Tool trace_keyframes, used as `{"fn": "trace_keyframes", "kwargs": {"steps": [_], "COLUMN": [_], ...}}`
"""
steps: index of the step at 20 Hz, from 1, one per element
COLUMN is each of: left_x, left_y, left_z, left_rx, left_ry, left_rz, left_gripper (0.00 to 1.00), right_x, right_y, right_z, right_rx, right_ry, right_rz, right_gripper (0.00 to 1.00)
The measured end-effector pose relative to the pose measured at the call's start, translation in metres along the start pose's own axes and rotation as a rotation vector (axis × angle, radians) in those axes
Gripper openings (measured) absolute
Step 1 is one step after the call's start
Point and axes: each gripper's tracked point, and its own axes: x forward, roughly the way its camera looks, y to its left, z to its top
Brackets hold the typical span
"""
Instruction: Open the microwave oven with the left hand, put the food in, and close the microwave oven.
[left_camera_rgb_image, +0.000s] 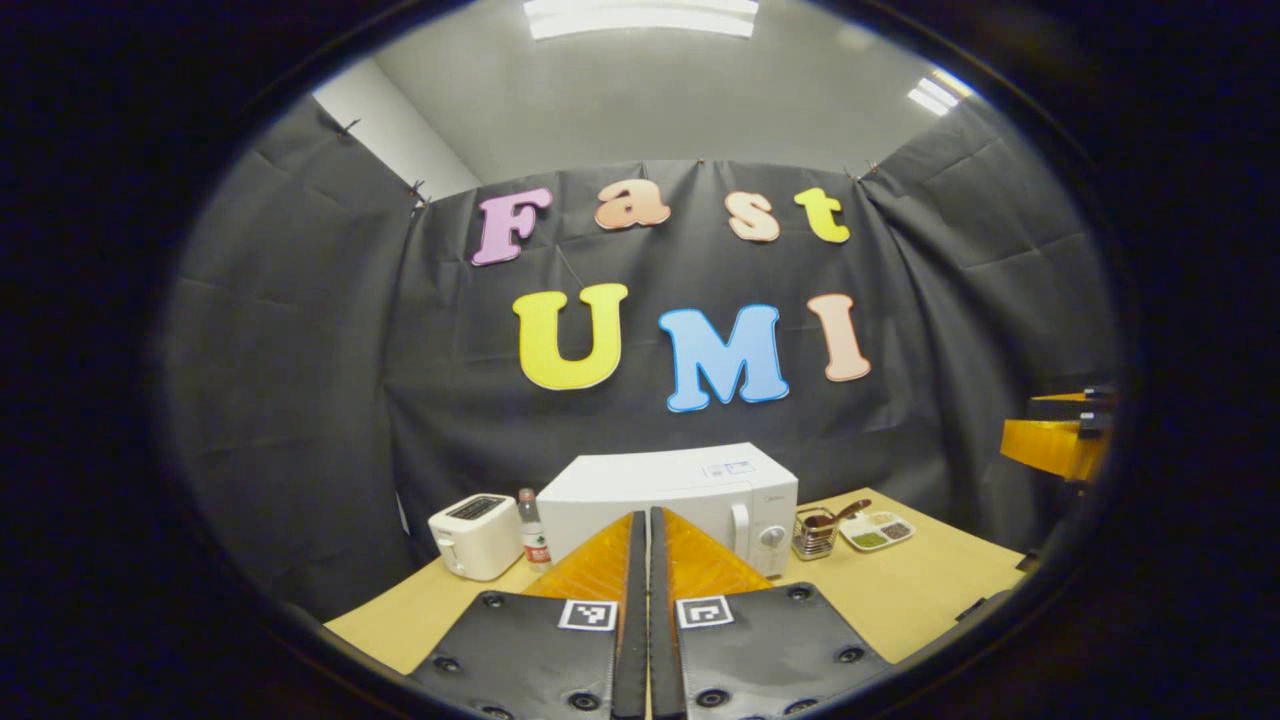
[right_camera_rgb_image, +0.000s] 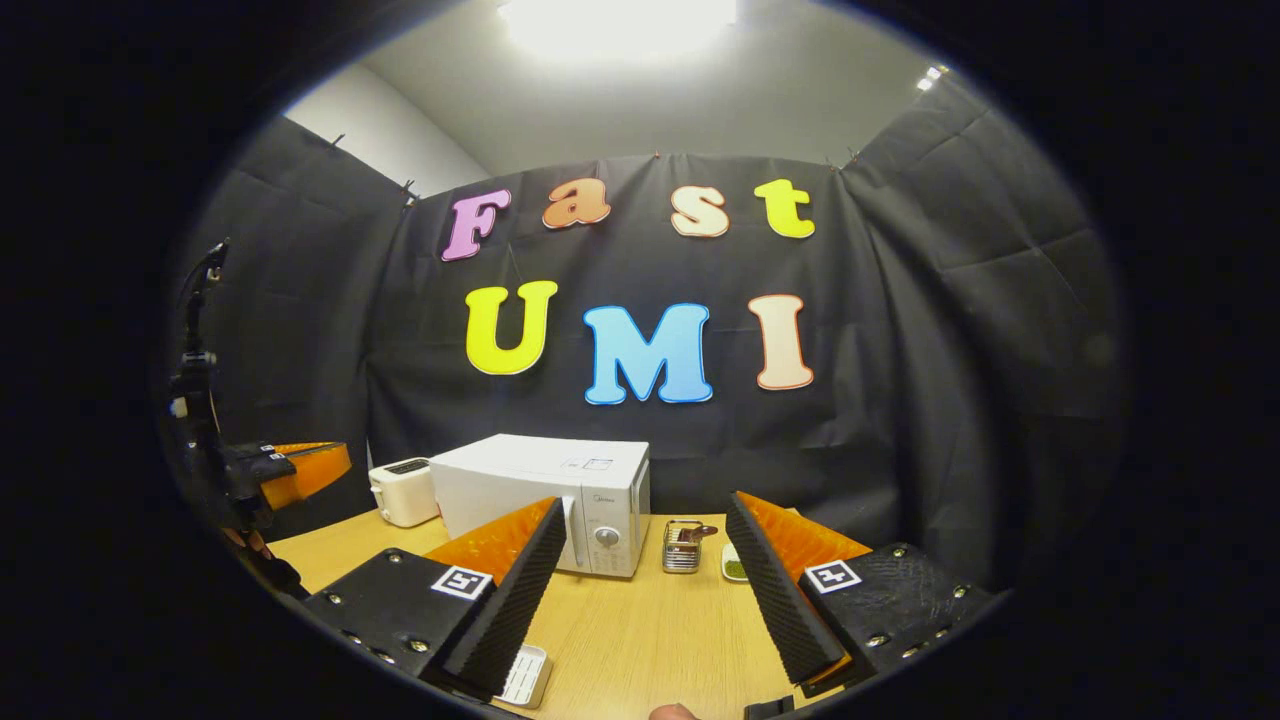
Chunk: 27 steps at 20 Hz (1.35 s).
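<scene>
Both my cameras faced the back wall from above the table's near edge.
My left gripper view looked straight at the microwave (left_camera_rgb_image: 680, 500) from fairly near; my right gripper view sat off to the right, farther back. Both shared the microwave, toaster (left_camera_rgb_image: 477, 535) and wire basket (right_camera_rgb_image: 683, 546).
</scene>
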Motion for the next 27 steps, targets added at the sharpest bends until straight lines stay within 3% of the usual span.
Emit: {"fn": "trace_keyframes", "kwargs": {"steps": [3, 5, 8, 11, 17, 27], "left_x": [-0.017, -0.028, -0.038, -0.053, -0.067, -0.068], "left_y": [0.005, 0.009, 0.018, 0.037, 0.057, 0.077], "left_z": [0.006, 0.014, 0.024, 0.033, 0.027, 0.027], "left_rx": [-0.004, -0.015, -0.014, 0.030, 0.017, 0.007], "left_ry": [-0.007, -0.023, -0.063, -0.094, -0.105, -0.116], "left_rz": [-0.006, -0.017, -0.009, 0.040, 0.087, 0.091], "left_gripper": [0.19, 0.42, 1.00, 0.97, 1.00, 1.00], "right_x": [-0.003, -0.008, -0.014, -0.014, -0.012, -0.006], "right_y": [0.014, 0.024, 0.036, 0.048, 0.055, 0.080], "right_z": [0.012, 0.014, 0.018, 0.010, 0.019, 0.024], "right_rx": [-0.001, -0.001, 0.007, 0.007, 0.023, 0.017], "right_ry": [-0.038, -0.042, -0.067, -0.049, -0.064, -0.080], "right_rz": [0.015, 0.019, 0.025, 0.044, 0.046, 0.061], "right_gripper": [0.98, 0.98, 0.98, 0.98, 0.98, 0.98]}}
